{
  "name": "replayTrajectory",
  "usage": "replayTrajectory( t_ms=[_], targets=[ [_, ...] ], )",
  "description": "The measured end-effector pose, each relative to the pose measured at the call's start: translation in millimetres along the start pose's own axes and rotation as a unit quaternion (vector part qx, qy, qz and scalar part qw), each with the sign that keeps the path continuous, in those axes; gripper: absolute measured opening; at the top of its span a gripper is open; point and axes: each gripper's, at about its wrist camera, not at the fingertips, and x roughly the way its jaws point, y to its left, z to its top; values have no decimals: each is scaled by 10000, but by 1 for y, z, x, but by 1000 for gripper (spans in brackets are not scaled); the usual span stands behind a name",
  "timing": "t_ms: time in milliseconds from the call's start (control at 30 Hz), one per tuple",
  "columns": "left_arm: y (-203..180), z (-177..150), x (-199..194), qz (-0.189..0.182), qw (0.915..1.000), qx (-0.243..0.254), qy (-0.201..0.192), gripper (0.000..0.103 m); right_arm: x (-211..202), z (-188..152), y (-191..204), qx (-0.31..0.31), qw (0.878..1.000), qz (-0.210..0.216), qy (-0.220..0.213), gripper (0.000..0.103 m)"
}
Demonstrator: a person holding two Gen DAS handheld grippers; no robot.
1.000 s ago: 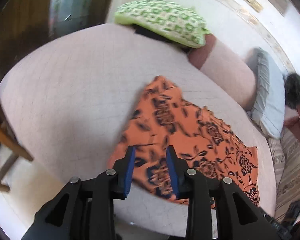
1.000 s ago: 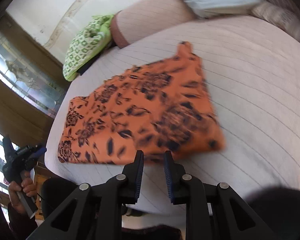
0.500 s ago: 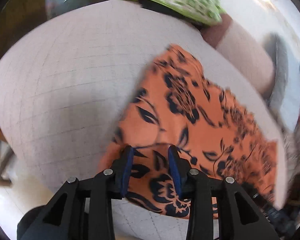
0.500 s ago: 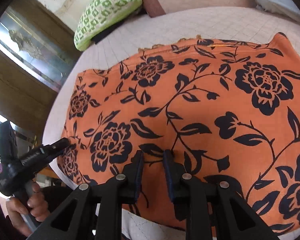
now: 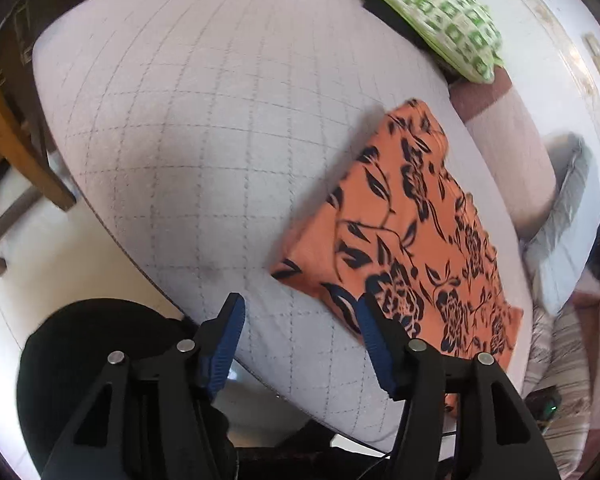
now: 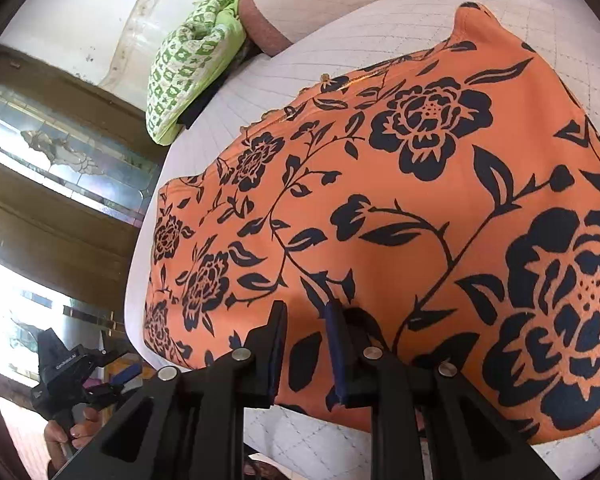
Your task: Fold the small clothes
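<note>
Orange floral garment (image 6: 400,216) lies flat on the quilted bed (image 5: 188,128), near its front edge. Left gripper (image 5: 300,338) fingers wide, holding nothing. Right gripper (image 6: 306,344) fingers narrow over the hem; pinch unclear. Risk: 1-sided pull skews the fold or drags cloth off the edge.

Left gripper (image 5: 300,316): matte black angular arms, ribbed blue finger pads (image 5: 228,344), silver round screws at the pivots. Right gripper (image 6: 306,334): identical build. At 8 o'clock in the right wrist view, bare-skinned fingers (image 6: 60,436) wrap a black handle.
</note>
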Motion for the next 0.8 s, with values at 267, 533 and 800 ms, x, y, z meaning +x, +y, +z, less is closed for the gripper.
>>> replayTrajectory(
  t_ms=[267,533,800],
  targets=[
    [-25,-20,32,-714,9966,-286,300,61,2,-10,7,-412,9989,-214,-42,24],
    [-17,-18,61,-1121,9892,-914,223,59,3,-9,1,-286,9996,-72,-28,24],
    [-25,5,66,-1286,9867,-963,-249,54,5,-13,6,-576,9981,-192,-138,24]
  ],
)
